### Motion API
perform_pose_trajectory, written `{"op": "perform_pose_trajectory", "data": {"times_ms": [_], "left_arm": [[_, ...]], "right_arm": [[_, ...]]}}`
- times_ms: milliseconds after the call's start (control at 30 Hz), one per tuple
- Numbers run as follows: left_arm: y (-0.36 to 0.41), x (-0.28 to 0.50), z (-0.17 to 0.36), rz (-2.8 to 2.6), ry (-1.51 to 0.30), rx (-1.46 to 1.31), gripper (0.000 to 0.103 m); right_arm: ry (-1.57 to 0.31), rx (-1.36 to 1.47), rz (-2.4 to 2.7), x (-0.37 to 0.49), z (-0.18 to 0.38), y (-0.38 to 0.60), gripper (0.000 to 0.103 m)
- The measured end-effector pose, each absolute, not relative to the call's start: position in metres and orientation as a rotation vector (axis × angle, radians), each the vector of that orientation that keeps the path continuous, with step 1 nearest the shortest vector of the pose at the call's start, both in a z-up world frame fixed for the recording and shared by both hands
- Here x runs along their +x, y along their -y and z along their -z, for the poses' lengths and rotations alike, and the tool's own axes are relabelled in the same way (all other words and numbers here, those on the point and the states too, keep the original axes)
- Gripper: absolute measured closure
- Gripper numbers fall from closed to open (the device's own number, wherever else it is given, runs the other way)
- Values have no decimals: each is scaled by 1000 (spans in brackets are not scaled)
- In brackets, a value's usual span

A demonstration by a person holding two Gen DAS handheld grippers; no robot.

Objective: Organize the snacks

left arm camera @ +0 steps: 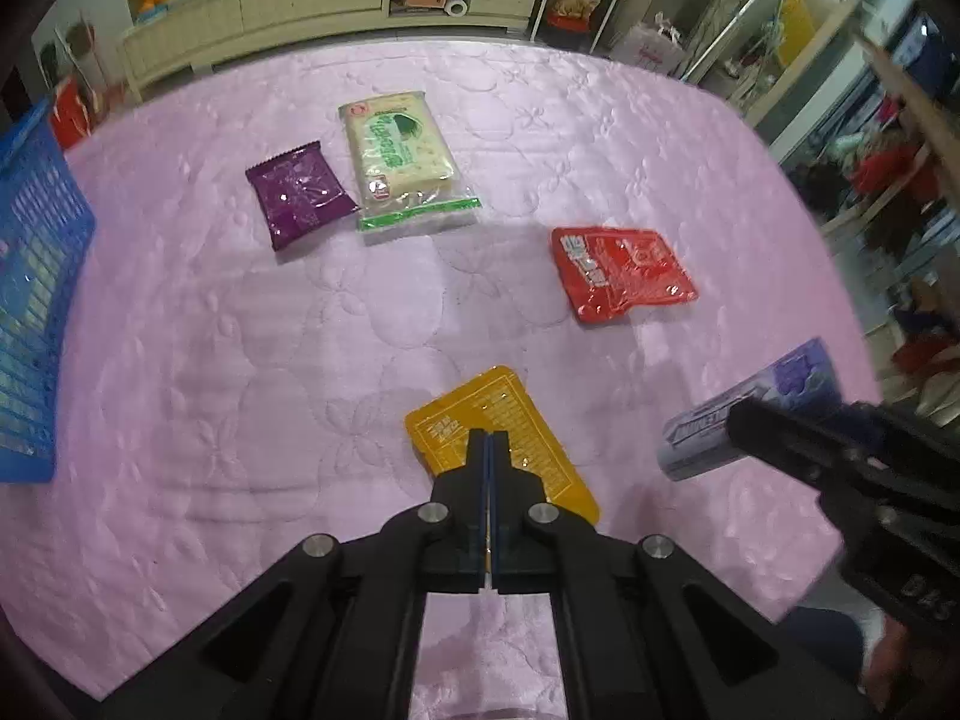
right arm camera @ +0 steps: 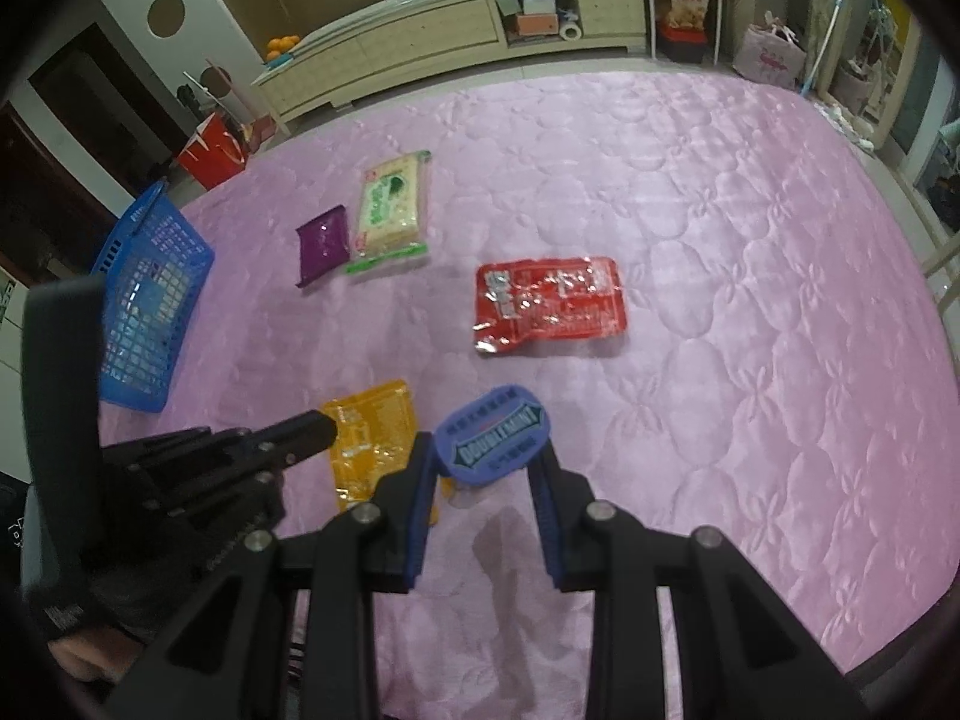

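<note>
My left gripper (left arm camera: pixel 489 438) is shut, its blue pads pinching the edge of a flat yellow snack packet (left arm camera: pixel 456 426). In the right wrist view the same gripper (right arm camera: pixel 327 432) reaches in from the left over that yellow packet (right arm camera: pixel 375 438). My right gripper (right arm camera: pixel 483 450) is shut on a blue-lidded Doublemint gum container (right arm camera: pixel 492 435), held above the pink quilt. The left wrist view shows this gripper (left arm camera: pixel 735 414) and the container (left arm camera: pixel 750 408) at the right. A purple packet (left arm camera: pixel 300 198), a cream-and-green cracker bag (left arm camera: pixel 402 150) and a red packet (left arm camera: pixel 624 273) lie further off.
A blue plastic basket (left arm camera: pixel 36 300) (right arm camera: pixel 150 300) sits at the left edge of the pink quilted bed (right arm camera: pixel 720 300). A cream cabinet (right arm camera: pixel 450 30) runs along the far wall. A red bag (right arm camera: pixel 213 150) stands on the floor behind the basket. A gloved hand (right arm camera: pixel 198 516) holds the left gripper.
</note>
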State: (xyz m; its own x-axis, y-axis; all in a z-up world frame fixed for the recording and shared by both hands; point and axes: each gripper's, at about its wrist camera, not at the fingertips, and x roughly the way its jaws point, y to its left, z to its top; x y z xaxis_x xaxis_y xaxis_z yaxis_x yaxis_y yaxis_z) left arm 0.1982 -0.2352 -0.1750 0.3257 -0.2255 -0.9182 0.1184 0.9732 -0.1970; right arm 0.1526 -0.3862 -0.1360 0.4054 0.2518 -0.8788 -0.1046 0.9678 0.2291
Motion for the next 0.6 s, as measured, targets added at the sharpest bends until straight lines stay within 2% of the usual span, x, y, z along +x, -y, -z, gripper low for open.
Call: {"op": "perform_pose_trajectory", "data": {"times_ms": [33,67,100,133,200,333,600], "left_arm": [[229,199,174,211,-1218,-119,103],[224,198,173,203,-1222,-132,98],[220,200,174,206,-1228,-151,82],[217,200,175,217,-1234,-181,60],[203,199,177,235,-1238,-219,50],[198,198,180,240,-1263,-225,40],[219,206,202,207,-1348,-181,34]], "right_arm": [[-1131,143,-228,153,135,384,68],[-1131,140,-229,153,134,382,68],[-1132,135,-230,152,133,379,68],[-1132,129,-233,152,133,376,68],[-1135,120,-235,152,133,373,68],[-1135,123,-224,154,134,372,68],[-1134,130,-198,153,135,383,68]]}}
